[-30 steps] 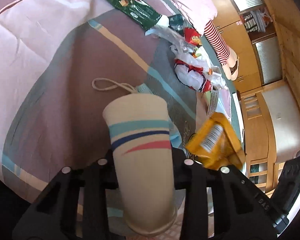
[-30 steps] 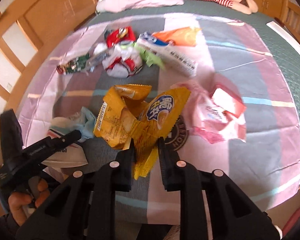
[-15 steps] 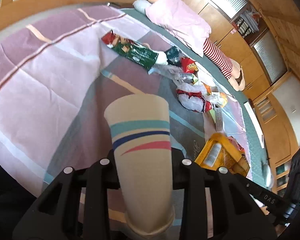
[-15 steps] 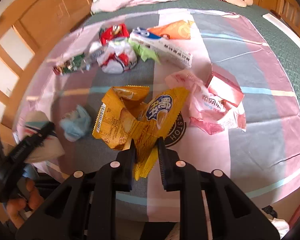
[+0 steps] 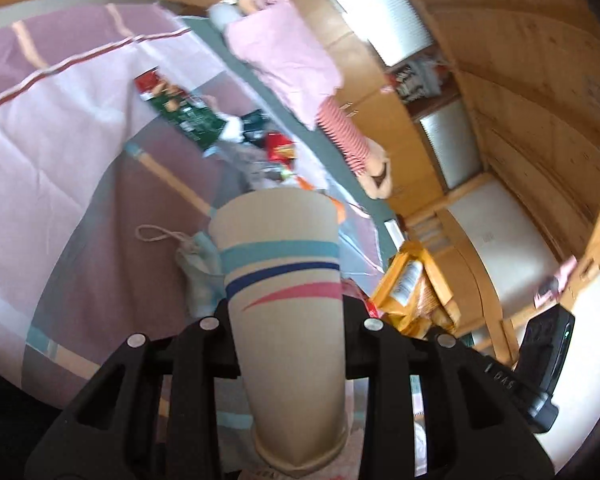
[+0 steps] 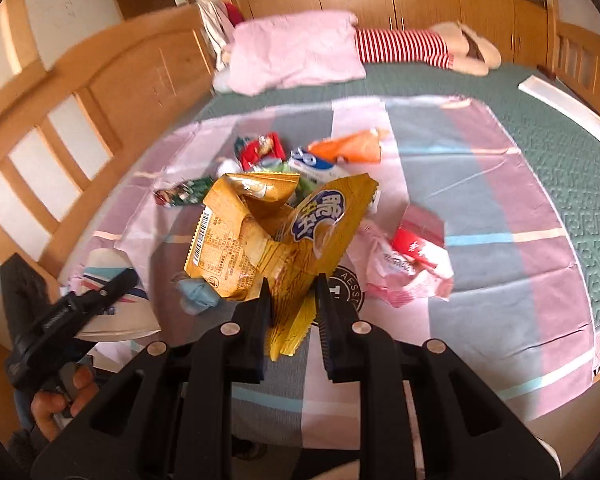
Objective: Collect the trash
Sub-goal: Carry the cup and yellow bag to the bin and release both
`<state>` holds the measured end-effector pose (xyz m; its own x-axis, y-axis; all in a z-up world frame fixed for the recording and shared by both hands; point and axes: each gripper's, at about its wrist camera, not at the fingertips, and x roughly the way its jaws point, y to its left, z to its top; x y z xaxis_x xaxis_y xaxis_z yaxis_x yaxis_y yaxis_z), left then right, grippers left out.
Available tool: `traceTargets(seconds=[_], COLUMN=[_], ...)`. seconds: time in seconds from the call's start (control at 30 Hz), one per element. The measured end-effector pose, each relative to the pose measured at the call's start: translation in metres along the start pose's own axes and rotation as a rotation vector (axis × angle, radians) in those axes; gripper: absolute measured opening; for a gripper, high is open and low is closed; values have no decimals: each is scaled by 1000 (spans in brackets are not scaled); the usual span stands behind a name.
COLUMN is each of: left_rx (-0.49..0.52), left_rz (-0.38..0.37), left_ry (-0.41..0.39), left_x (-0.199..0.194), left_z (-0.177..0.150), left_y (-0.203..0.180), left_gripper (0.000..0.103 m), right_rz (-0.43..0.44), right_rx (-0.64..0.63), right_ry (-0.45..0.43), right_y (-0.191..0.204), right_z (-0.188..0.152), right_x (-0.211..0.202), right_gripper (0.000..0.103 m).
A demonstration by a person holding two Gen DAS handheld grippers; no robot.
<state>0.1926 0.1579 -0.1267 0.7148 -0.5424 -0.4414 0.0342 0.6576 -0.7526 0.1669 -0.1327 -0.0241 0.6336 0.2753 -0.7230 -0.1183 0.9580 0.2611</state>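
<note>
Both grippers rose, gripping paper cup (image 5: 284, 280) and yellow bag (image 6: 272, 240).

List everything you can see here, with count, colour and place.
paper cup: 1, beige with stripes, in left gripper
chip bag: 1, yellow, in right gripper
pink wrapper: 1, on bedspread
orange wrapper: 1, far side of the trash pile
green wrapper: 1, on bedspread
face mask: 1, pale blue, beside the cup
pillow: 1, pink, head of bed
left gripper: black, shut on cup
right gripper: black, shut on bag
</note>
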Motion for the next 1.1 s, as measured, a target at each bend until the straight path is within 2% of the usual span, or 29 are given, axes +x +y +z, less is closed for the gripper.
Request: traceTargets(seconds=[0.13,0.27,0.43,0.5,0.57,0.6,0.63,0.7,0.77,0.8,0.9,1.03,1.1], left_rx=[135,267,371,446,515,541,555,580,628,666,743,776,811], left_rz=[99,93,31,0,-28,-45,-62,-101,-123,-125,-143,-182,-169], left_ry=[-17,14,111,154,197,226,255,310,347,365,434,523,538], left_x=[-13,-27,-28,-30,-30,-30,-29,-27,-25,-22,-13,6,11], left_z=[-16,-52,-99,-123,-145,-157,-167,-185,-203,-212,-235,-256,-263], left_y=[-25,-61,-110,-134,-153,-162,-168,-181,-192,-198,-208,-217,-219], left_gripper=[33,33,33,33,33,33,33,33,33,33,34,36,45], right_rz=[15,-4,-60,-92,-134,-171,-195,-201,-157,-143,-141,-129,-116], right_rx=[7,-6,-9,-13,-11,-9,-7,30,114,174,287,331,327], right_ry=[-42,-66,-39,15,125,233,295,318,250,189,32,-139,-207], right_y=[-13,-25,-47,-60,-72,-80,-86,-99,-114,-125,-145,-141,-135], right_z=[-14,-40,-83,-106,-130,-148,-160,-174,-174,-168,-149,-135,-129], right_x=[-39,-84,-137,-152,-156,-154,-153,-164,-184,-197,-224,-242,-245], right_gripper=[21,21,21,21,22,27,31,52,69,73,74,76,82])
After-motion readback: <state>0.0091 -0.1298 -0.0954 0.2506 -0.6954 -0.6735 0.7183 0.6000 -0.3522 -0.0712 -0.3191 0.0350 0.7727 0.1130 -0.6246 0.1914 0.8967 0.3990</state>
